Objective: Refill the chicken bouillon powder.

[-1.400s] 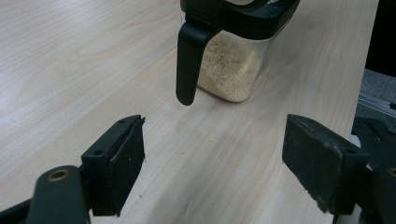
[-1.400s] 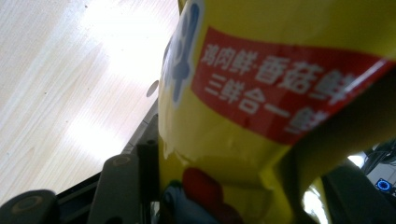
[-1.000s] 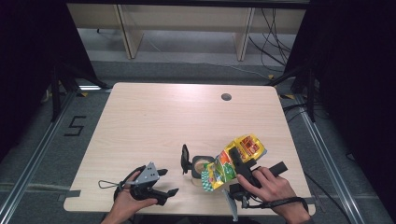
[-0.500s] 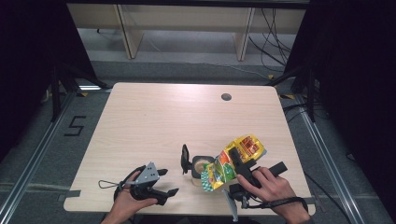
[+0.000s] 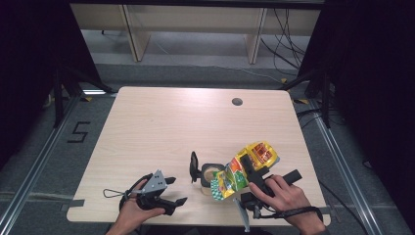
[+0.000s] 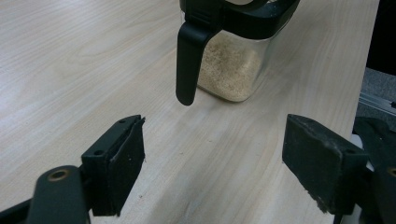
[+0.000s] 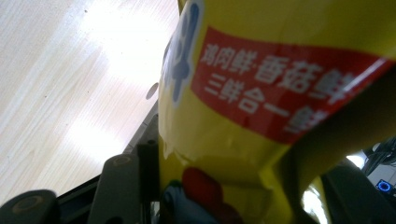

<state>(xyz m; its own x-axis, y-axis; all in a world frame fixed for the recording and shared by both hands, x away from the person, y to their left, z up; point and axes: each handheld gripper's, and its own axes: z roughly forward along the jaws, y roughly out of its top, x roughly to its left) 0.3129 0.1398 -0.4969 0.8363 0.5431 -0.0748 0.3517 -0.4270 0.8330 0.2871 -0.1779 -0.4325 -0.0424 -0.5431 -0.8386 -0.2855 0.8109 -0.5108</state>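
So I've got the yellow bag clamped in my right gripper, jaws squeezed on it from both sides. In the right gripper view the bag sits right against the lens, with a red band and white lettering across it and my left jaw pressed on its lower edge. From the high view the bag is tipped over, its green and orange end hanging over the open mouth of the jar, its far end pointing up and away toward the right side of the table. Whether the bag actually touches the jar's rim I can't tell from up there.

The jar stands upright near the front edge of the table, right between my two hands. It's clear plastic with a black collar, and its black lid is flipped open, sticking up on the left side. In the left gripper view there's pale grainy stuff sitting in the bottom of the jar, and the lid flap hangs down in front of it.

My left gripper is down by the front edge, left of the jar, jaws wide apart with nothing between them, just bare wood. It points at the jar but isn't touching it.
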